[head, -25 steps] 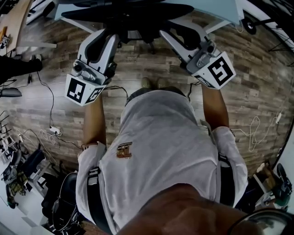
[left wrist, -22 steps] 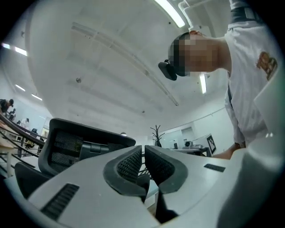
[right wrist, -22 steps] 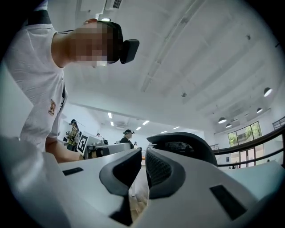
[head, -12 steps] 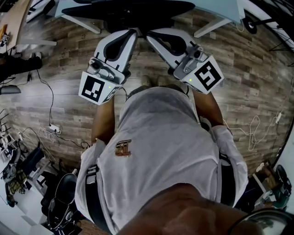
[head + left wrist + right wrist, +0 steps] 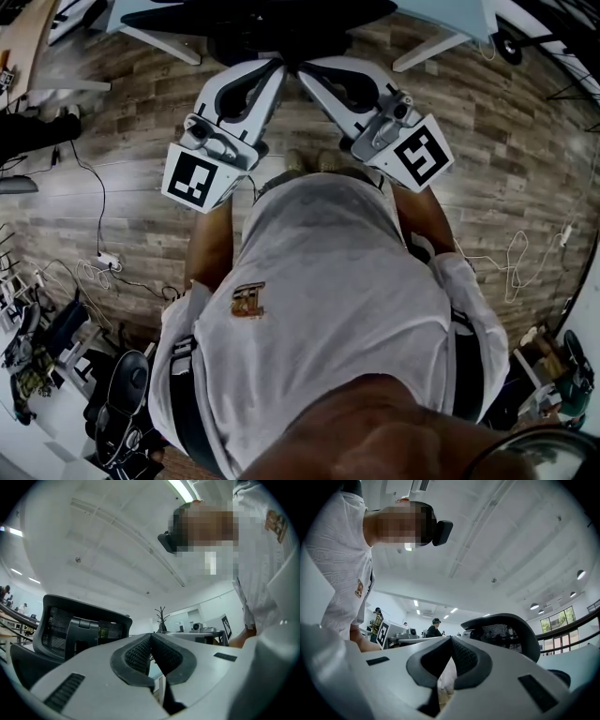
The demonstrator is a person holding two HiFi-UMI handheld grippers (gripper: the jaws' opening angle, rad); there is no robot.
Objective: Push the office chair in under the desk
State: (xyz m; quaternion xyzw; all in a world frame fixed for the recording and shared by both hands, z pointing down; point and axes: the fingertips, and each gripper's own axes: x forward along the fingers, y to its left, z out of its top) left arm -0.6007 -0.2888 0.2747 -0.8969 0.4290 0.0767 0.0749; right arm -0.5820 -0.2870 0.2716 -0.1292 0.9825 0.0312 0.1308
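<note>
Left gripper [image 5: 151,635], right gripper [image 5: 451,639] closed; wood-plank floor [image 5: 525,150], loose cables [image 5: 511,267].

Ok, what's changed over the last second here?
Both grippers swung inward from wide apart. The left gripper and right gripper now sit almost tip to tip just short of the office chair. Each has shut its jaws with nothing between them. The chair stays tucked under the desk, and the person stands in the same spot.
</note>
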